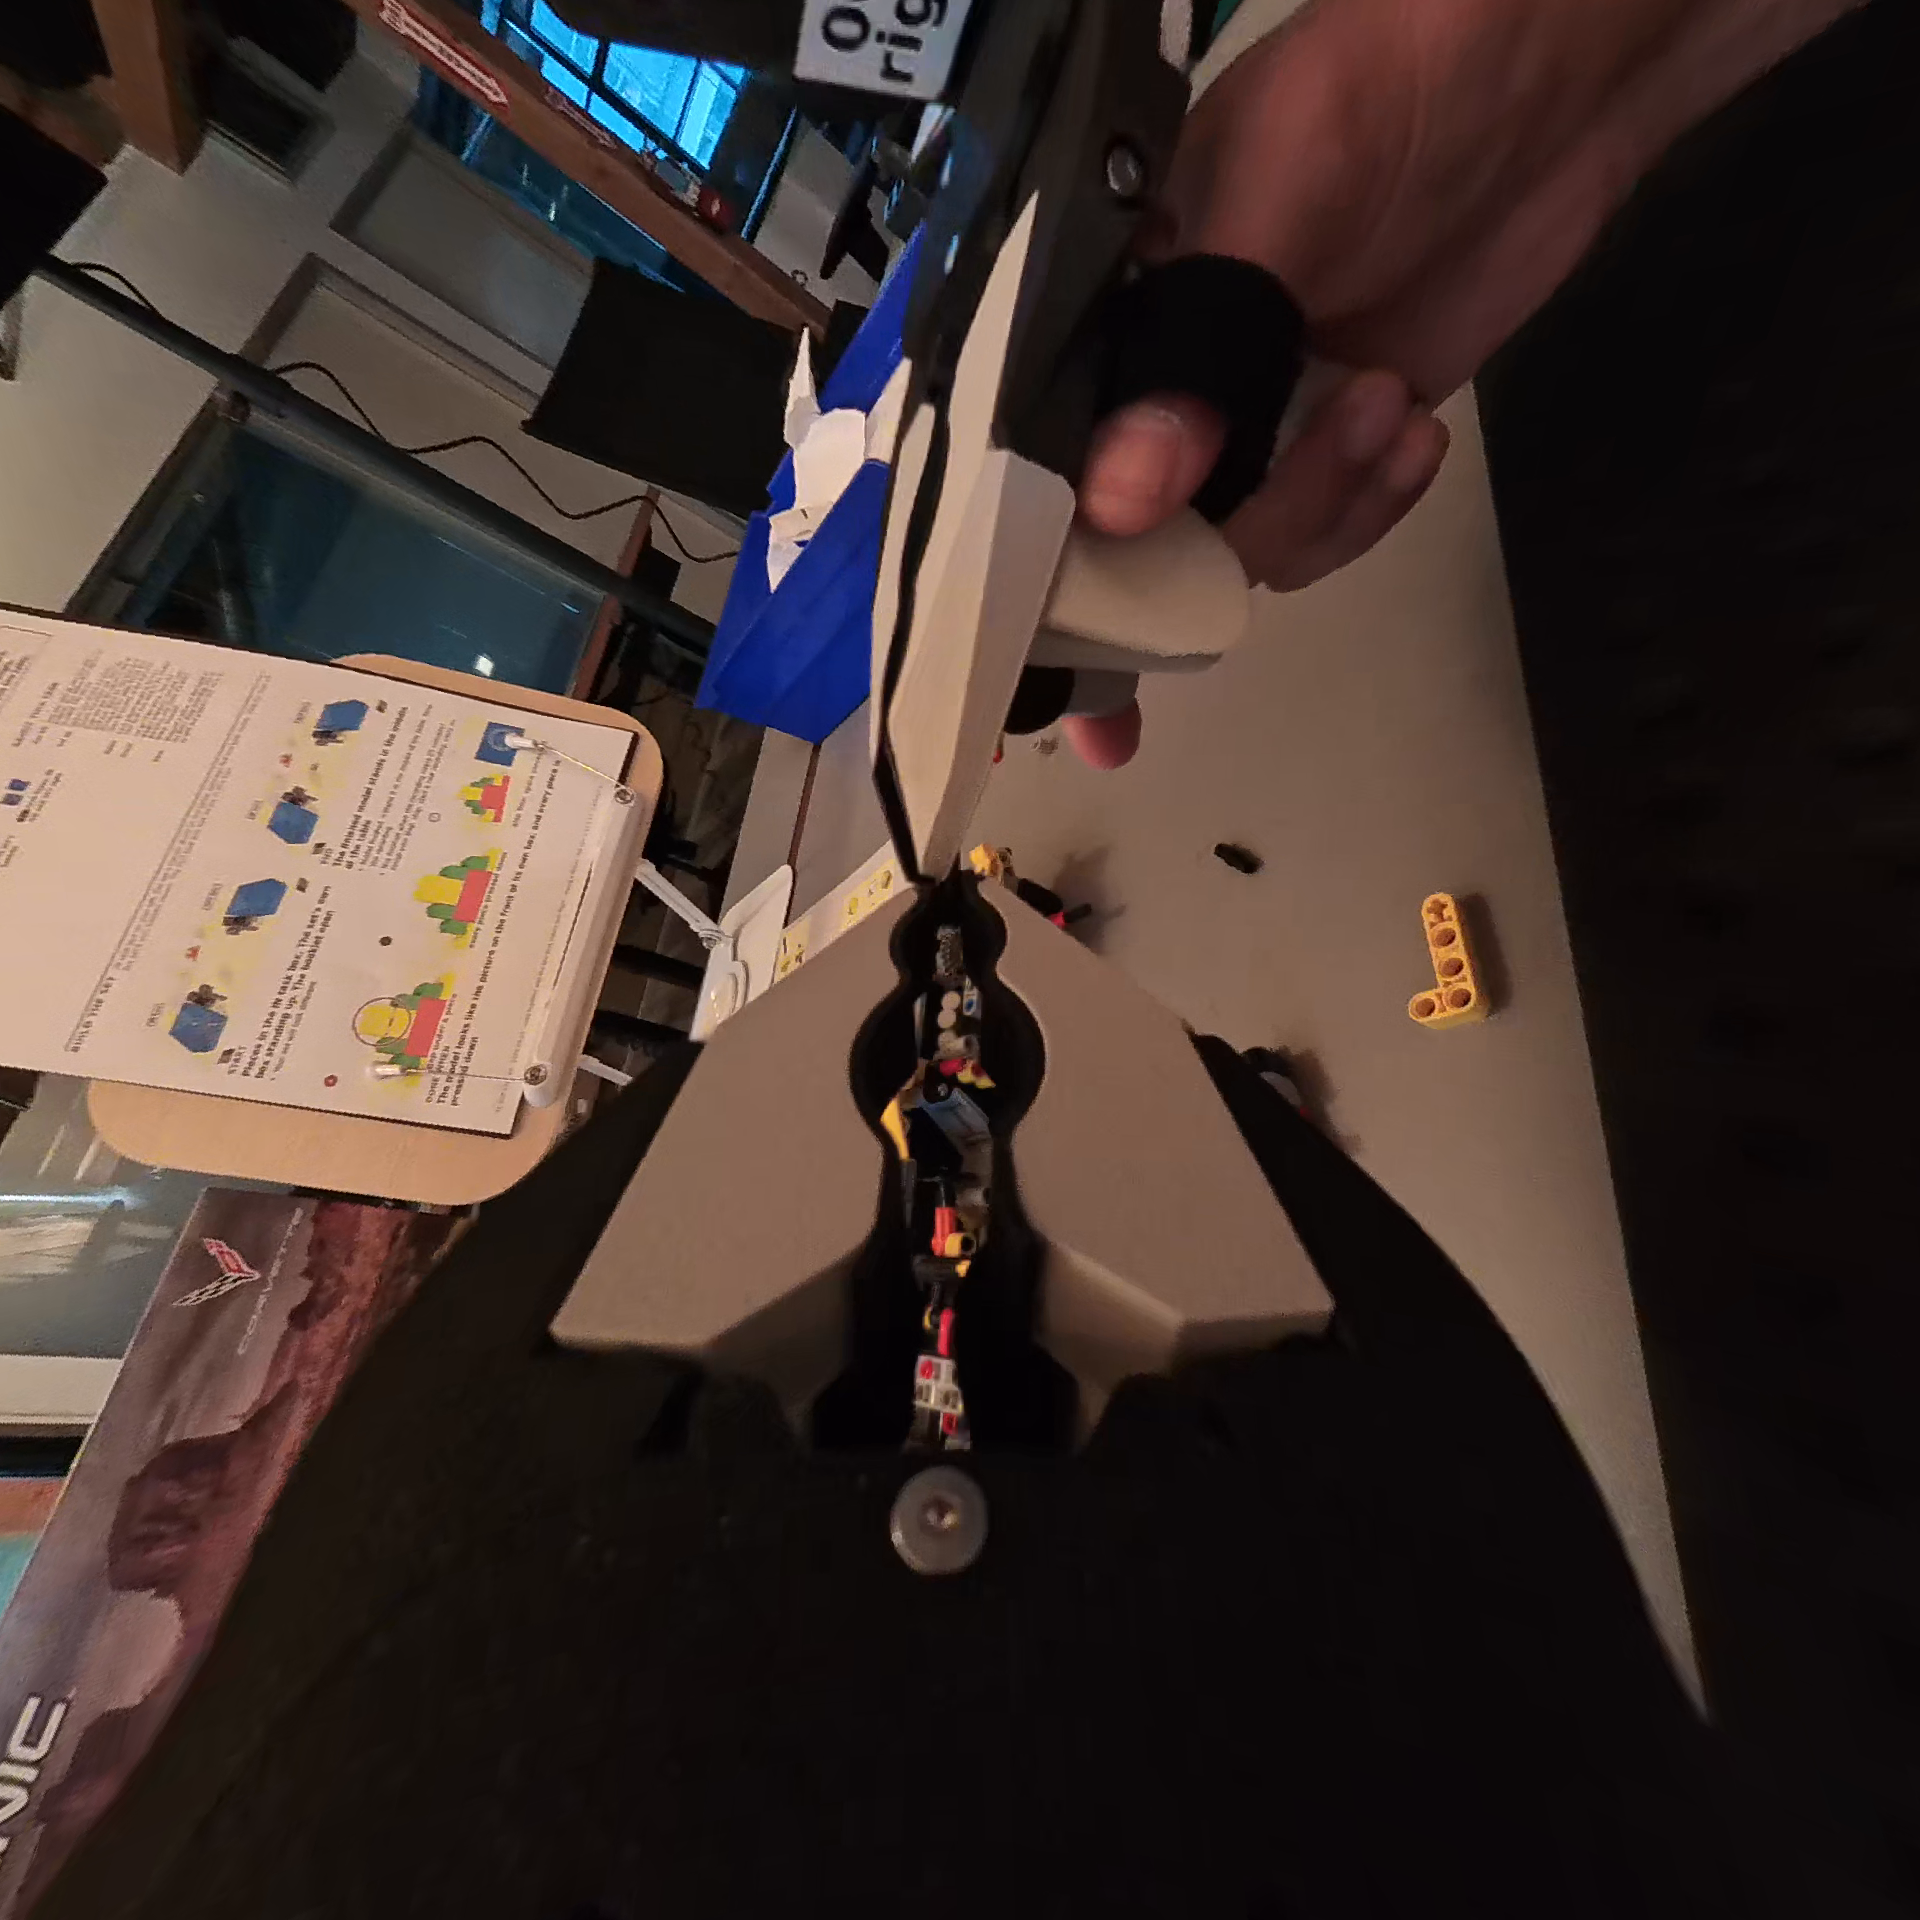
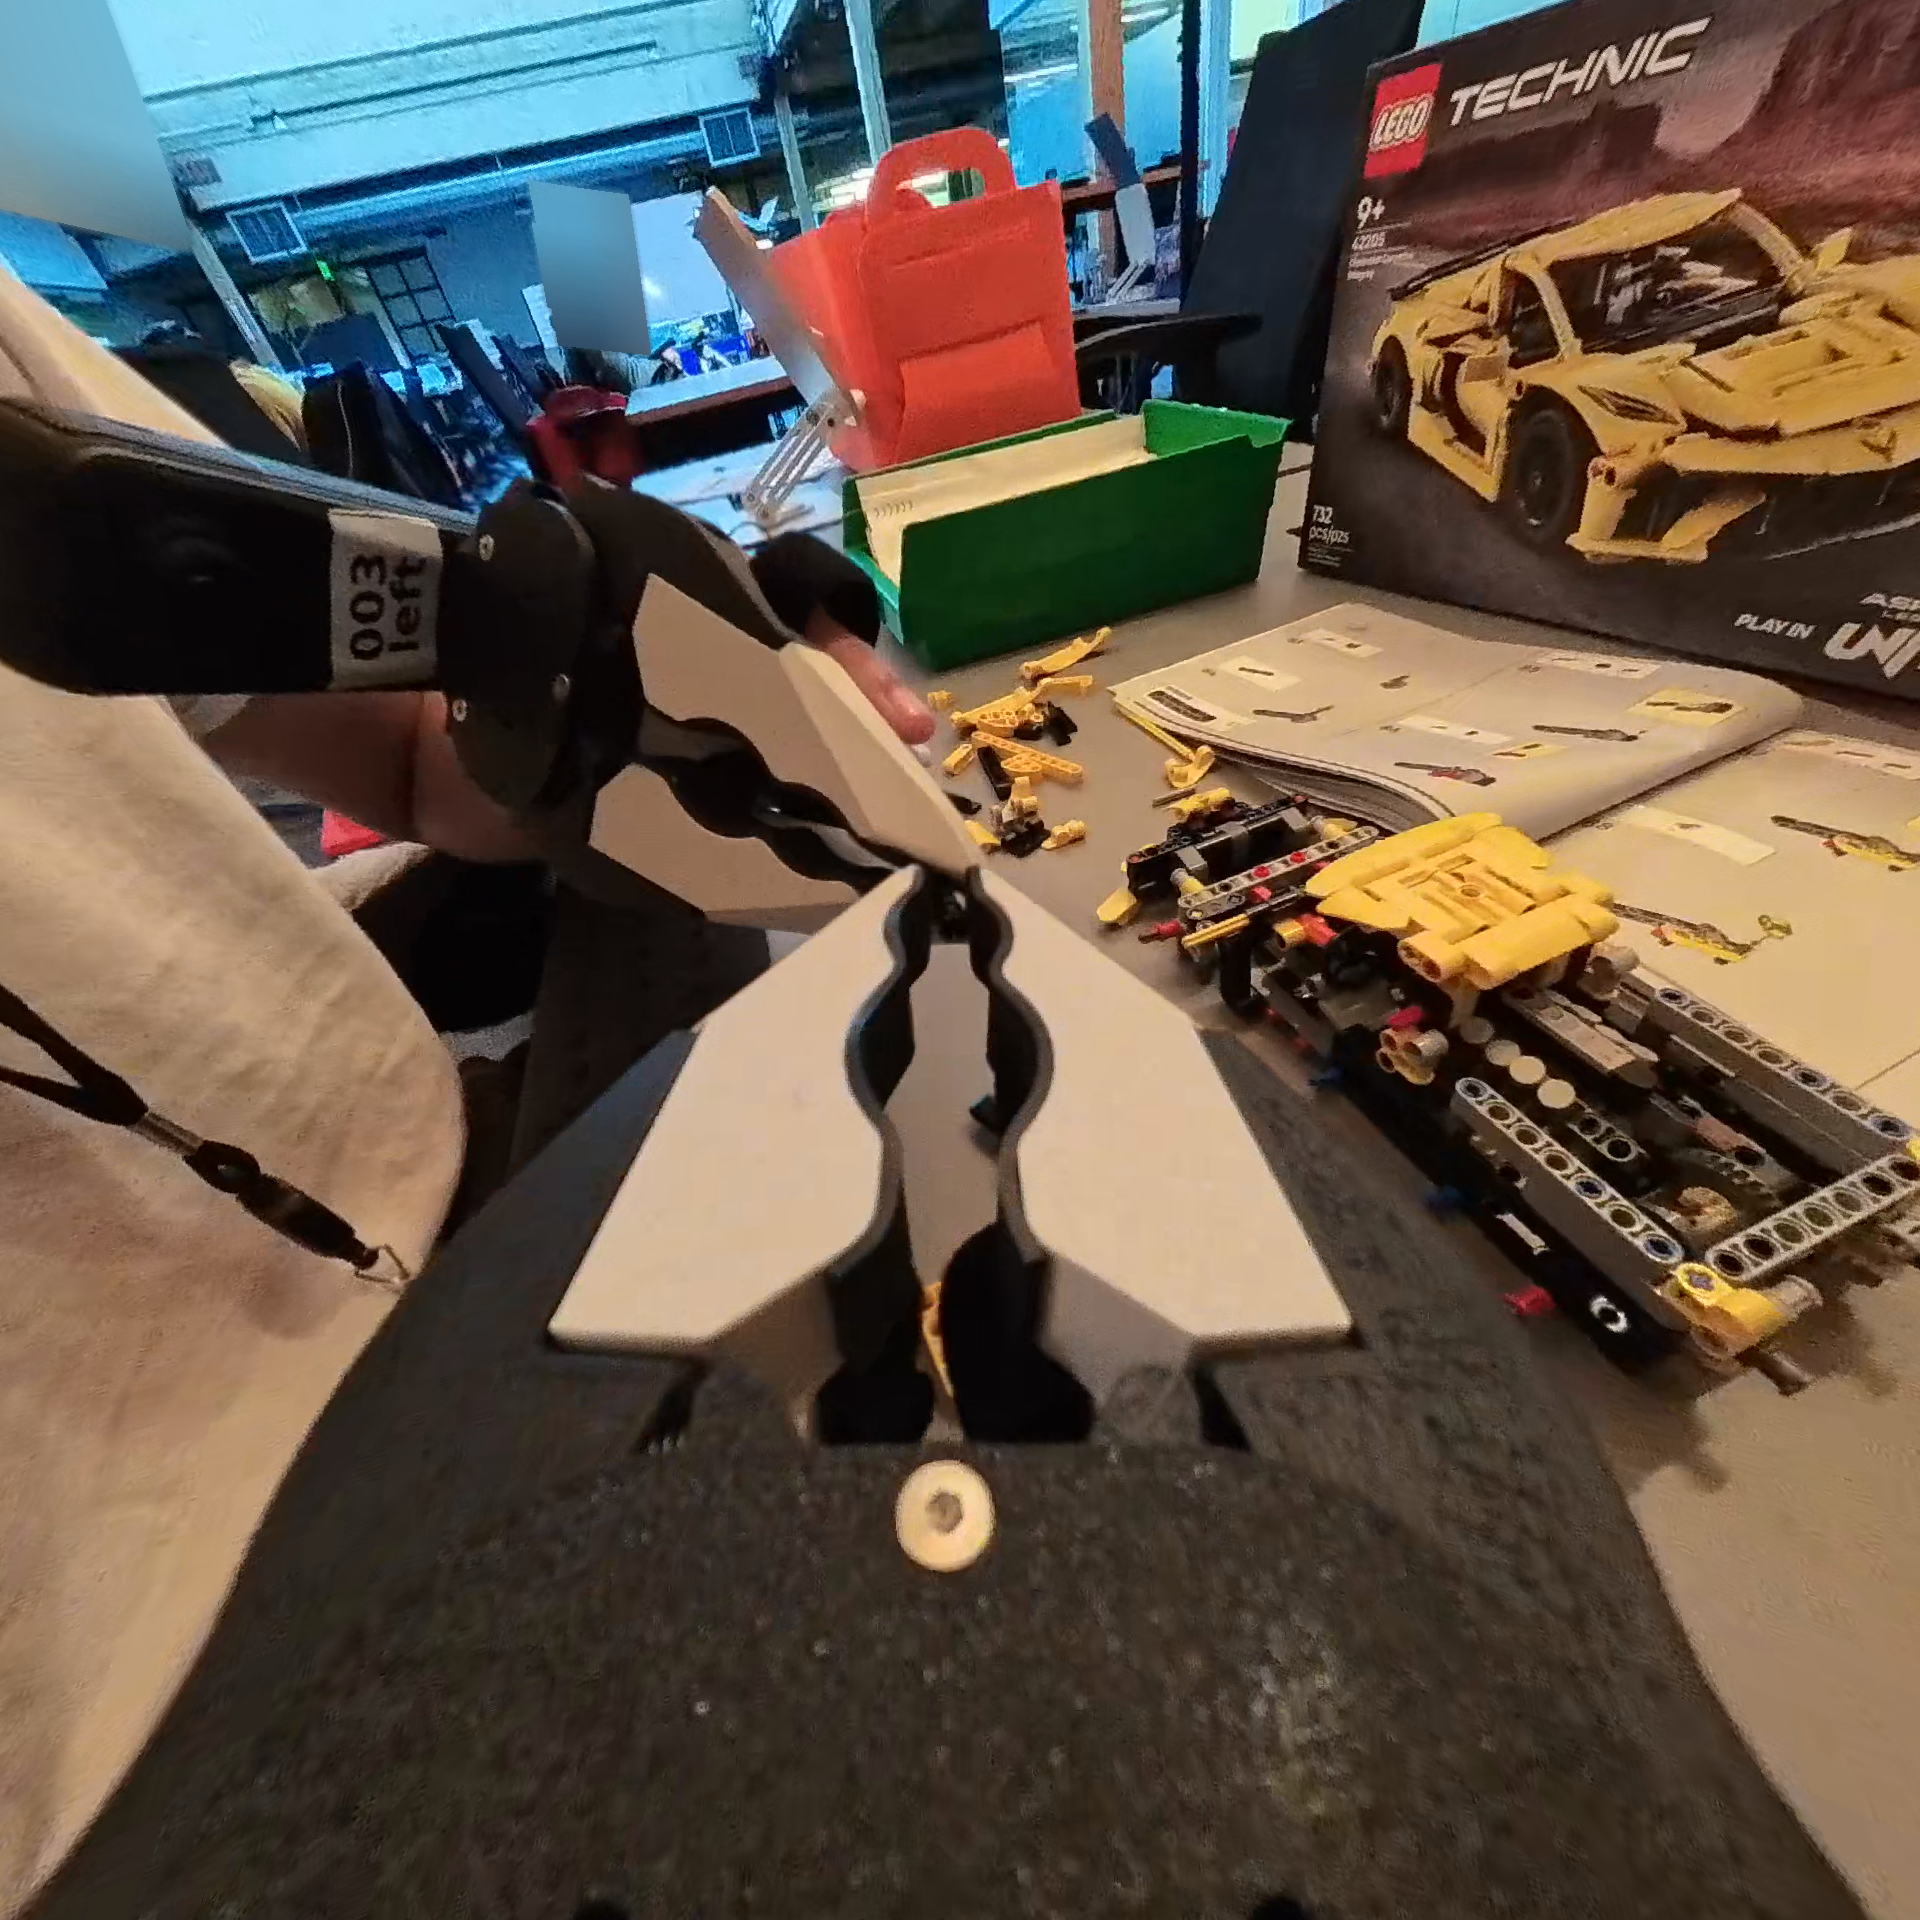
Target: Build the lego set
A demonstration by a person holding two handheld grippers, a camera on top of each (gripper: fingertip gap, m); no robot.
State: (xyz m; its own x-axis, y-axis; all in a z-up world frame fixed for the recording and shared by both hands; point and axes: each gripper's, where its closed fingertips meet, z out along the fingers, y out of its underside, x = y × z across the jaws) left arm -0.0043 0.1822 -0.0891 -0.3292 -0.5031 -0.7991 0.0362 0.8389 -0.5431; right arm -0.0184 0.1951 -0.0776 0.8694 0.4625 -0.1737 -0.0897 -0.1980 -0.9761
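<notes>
A partly built lego model [image 2: 1538, 1049], a long grey and black frame with a yellow block on top, lies on the grey table [image 2: 1766, 1475] toward its right side, partly over an open instruction booklet [image 2: 1455, 727]. Loose yellow and black pieces [image 2: 1023, 743] are scattered just beyond it, nearer the table's middle. In the left wrist view a single yellow L-shaped beam [image 1: 1452, 961] lies alone on bare table.

The right gripper [image 2: 948, 883] and the left gripper [image 2: 935, 852] meet tip to tip above the table, near its front edge. Each has its grey fingers drawn together at the tips, with only a sliver of gap. A small dark piece [image 2: 951, 904] sits right where the tips meet; which gripper actually holds it cannot be told. A person's hand [image 1: 1351, 343] grasps the right gripper's handle in the left wrist view.

At the table's far edge stand a green bin [image 2: 1060, 540], an orange bag [image 2: 956, 301] behind it, and the set's box [image 2: 1621, 343] at the far right. An instruction sheet on a wooden stand [image 1: 312, 883] and a blue bin [image 1: 821, 582] appear in the left wrist view.
</notes>
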